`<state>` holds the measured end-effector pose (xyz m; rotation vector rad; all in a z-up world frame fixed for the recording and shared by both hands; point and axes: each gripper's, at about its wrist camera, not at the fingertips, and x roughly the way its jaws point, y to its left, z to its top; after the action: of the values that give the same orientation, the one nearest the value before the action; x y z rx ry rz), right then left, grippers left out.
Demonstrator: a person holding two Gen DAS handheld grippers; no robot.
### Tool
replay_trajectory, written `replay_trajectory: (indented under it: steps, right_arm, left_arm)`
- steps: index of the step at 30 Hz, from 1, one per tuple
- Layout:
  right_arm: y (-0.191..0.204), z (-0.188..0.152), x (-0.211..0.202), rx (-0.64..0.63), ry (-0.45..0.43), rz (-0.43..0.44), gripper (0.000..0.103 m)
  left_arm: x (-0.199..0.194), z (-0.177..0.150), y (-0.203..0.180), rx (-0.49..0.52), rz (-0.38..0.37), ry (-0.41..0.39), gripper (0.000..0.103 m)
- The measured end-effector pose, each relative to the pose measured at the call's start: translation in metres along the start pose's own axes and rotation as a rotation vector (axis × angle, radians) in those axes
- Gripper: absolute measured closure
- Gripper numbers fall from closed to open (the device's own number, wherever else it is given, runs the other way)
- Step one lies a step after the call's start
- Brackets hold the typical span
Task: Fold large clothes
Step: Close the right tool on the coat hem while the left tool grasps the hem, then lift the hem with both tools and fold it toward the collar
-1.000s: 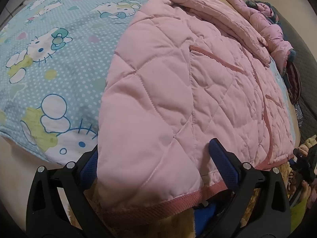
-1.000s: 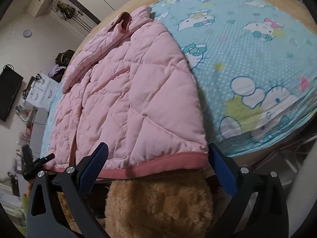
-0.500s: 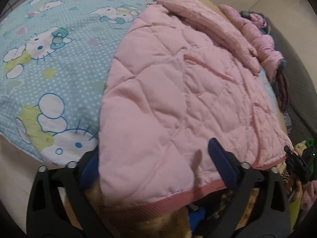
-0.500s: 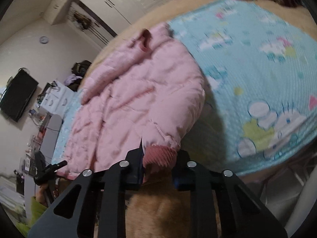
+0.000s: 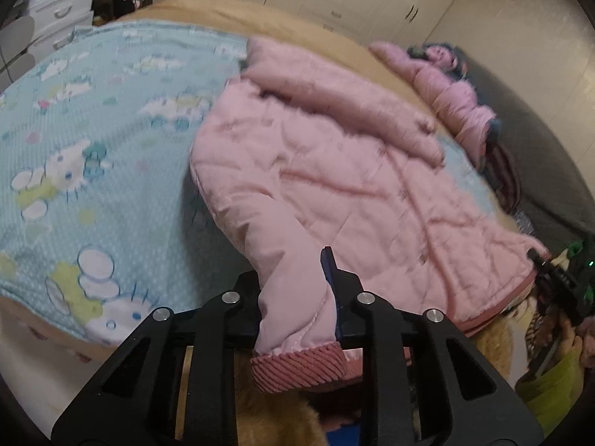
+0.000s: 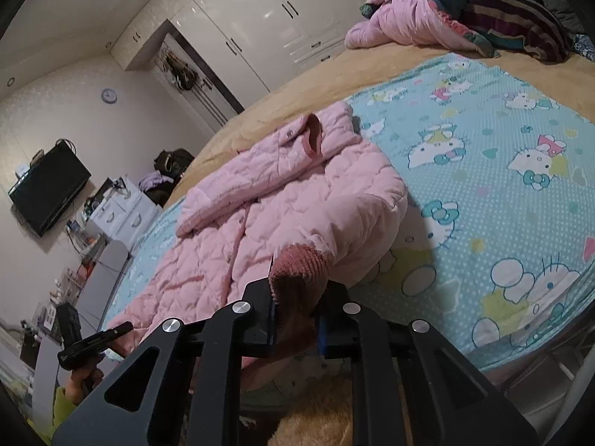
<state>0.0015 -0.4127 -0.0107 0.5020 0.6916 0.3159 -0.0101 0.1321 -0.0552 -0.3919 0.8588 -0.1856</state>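
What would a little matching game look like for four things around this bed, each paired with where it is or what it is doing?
1. pink quilted jacket
2. left gripper
3. television
4. bundled pink bedding

a. mounted on the wall
b. heaped at the bed's far end
c. spread on the cartoon-cat sheet
d. clamped on a ribbed hem

Pairs: 1-c, 2-d, 3-a, 4-b

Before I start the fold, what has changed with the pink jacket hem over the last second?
Both tools have just been closing on the hem. The left tool now pinches its corner of the pink jacket, and the right tool clamps the ribbed hem. Both corners have been lifted and bunch upward. The collar end lies where it was on the blue cartoon sheet, and the pile of clothes has not moved.
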Motion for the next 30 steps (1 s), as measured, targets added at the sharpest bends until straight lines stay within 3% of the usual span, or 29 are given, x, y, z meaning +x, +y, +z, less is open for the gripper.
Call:
replay_trajectory:
  steps: [15,26,30]
  right_arm:
    - [0.019,0.053,0.011,0.005,-0.129,0.046,0.09]
    - [0.029,0.117,0.029,0.009,-0.234,0.086,0.09]
    - [0.034,0.142,0.039,0.007,-0.278,0.103,0.09]
  left_arm:
    - [-0.016,0.075,-0.017,-0.019,-0.044,-0.185,0.088]
    - [-0.014,0.139,-0.009,-0.135,-0.128,-0.293,0.088]
    - [-0.013,0.161,-0.019,-0.127,-0.131,-0.358,0.088]
